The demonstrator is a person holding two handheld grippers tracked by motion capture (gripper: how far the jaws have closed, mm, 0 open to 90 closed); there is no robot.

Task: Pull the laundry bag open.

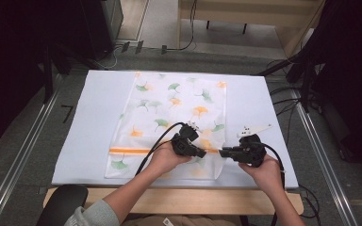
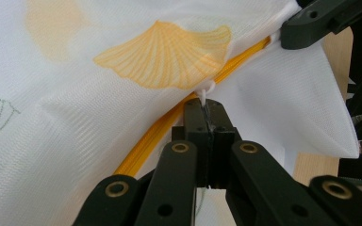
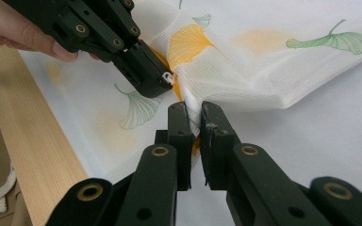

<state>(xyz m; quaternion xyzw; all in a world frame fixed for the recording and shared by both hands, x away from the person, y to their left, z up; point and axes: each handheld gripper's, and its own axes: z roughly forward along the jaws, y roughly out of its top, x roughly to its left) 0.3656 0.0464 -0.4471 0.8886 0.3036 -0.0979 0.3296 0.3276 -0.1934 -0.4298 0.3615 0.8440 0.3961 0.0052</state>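
A white mesh laundry bag printed with orange and green ginkgo leaves (image 1: 169,117) lies flat on the white counter (image 1: 94,122), its orange zipper (image 1: 132,150) running across the end nearest the person. In the high view, the left tongs (image 1: 201,154) and right tongs (image 1: 221,153) meet tip to tip at the right end of that zipper, close to the bag's right edge. In the left gripper view, the left tongs (image 2: 208,115) are fully closed on the small white zipper pull (image 2: 207,90), which protrudes just beyond the jaw tips where the orange zipper (image 2: 169,122) passes beneath. The mesh (image 2: 75,108) is lifted into a ridge beside the pull. In the right gripper view, the right tongs (image 3: 195,117) stand narrow, pinching a fold of the bag's mesh edge (image 3: 217,89) at the zipper end, with a strip of orange visible between the jaws. The left tongs (image 3: 167,82) appear just beyond, holding the white pull (image 3: 169,77). The light wooden counter edge (image 3: 28,132) runs along the left of that view.
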